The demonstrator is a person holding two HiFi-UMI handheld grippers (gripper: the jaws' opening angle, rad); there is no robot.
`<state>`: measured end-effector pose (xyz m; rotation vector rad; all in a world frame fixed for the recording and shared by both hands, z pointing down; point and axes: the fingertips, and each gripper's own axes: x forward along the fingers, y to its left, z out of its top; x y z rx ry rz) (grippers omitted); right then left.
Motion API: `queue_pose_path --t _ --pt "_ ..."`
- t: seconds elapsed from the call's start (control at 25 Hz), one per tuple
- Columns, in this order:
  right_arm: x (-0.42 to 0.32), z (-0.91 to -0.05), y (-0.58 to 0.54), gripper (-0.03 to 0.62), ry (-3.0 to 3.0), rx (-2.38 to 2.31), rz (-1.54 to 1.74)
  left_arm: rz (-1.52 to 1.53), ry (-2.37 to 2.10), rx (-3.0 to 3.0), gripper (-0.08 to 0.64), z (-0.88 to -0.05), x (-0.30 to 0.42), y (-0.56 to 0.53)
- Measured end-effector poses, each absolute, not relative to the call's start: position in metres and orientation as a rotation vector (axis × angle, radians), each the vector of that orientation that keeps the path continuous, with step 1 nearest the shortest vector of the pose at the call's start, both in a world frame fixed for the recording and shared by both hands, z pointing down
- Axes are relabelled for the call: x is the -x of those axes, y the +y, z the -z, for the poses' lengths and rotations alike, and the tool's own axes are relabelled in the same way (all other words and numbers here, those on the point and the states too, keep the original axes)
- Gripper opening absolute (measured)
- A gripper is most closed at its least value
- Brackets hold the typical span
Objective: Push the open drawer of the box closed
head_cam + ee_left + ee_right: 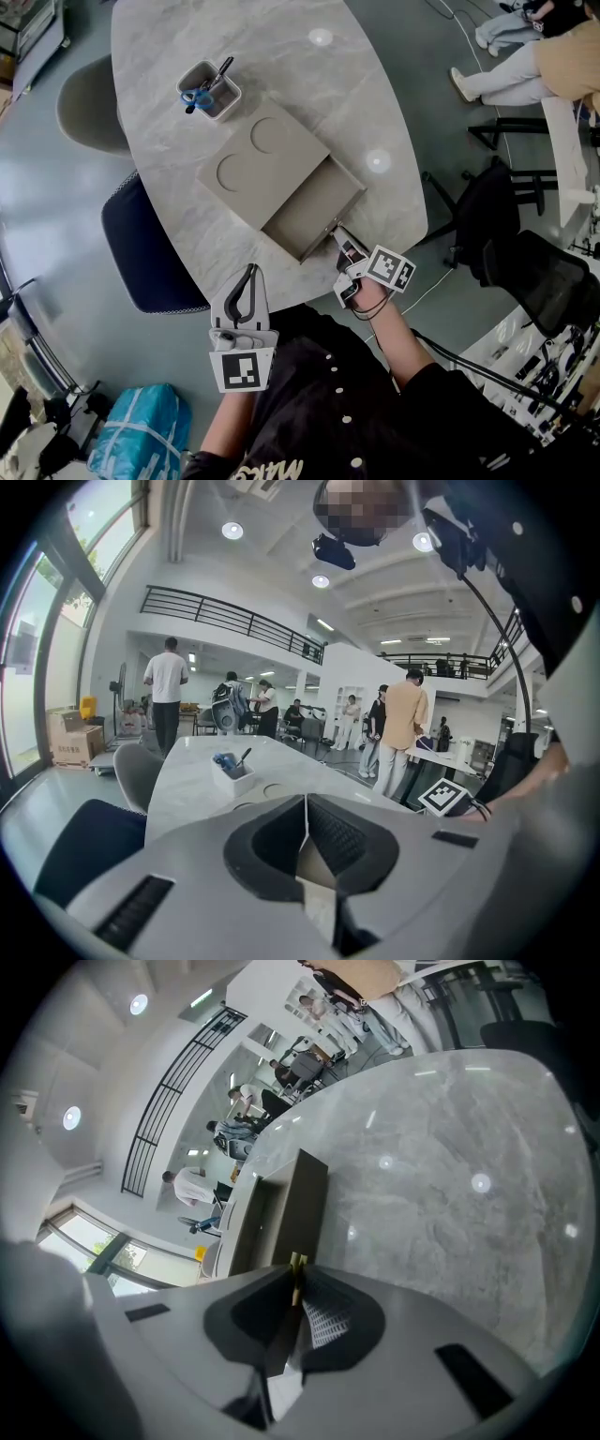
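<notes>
A flat tan box (267,164) lies on the marble table (281,56), its drawer (314,211) pulled out toward me and empty. My right gripper (335,230) is at the drawer's front panel, its tips shut on a small brass-coloured handle (296,1265). In the right gripper view the drawer front (302,1208) rises straight ahead of the jaws. My left gripper (248,277) hovers over the table's near edge, left of the drawer, shut with nothing between its jaws. From the left gripper (305,803) view, the box top (272,791) lies beyond the jaws.
A white pen cup (210,91) with pens stands just behind the box, also seen as the pen cup (232,772). A dark blue chair (150,253) and a grey chair (89,103) stand at the table's left. Black chairs (487,220) are at the right. People stand in the background.
</notes>
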<state>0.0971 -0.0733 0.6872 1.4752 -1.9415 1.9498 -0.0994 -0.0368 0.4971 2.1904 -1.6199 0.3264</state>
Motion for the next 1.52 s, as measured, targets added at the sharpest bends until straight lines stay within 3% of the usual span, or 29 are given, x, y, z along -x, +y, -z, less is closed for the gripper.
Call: queue_pose_path --t 1.52 --pt "-0.002 -0.688 -0.152 0.034 -2.052 -1.289 -1.94 -0.339 -1.62 -2.109 0.017 -0.525 0.114 -0.055"
